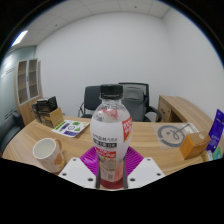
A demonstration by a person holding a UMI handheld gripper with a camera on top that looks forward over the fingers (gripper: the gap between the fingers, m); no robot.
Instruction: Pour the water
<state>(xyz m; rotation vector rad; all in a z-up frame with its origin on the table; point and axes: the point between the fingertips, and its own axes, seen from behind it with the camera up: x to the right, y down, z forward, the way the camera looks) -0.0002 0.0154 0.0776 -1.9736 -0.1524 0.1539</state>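
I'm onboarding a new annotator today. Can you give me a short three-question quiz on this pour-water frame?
1. True or false: the bottle held in the tool has its white cap on.
2. Multiple choice: the white mug on the wooden table stands A) between the fingers, B) off to the side of the bottle, apart from it, C) on top of the cardboard box.
3. Fill in: the chairs beyond the table are coloured ____.

Key: 1 true. 2 B. 3 black.
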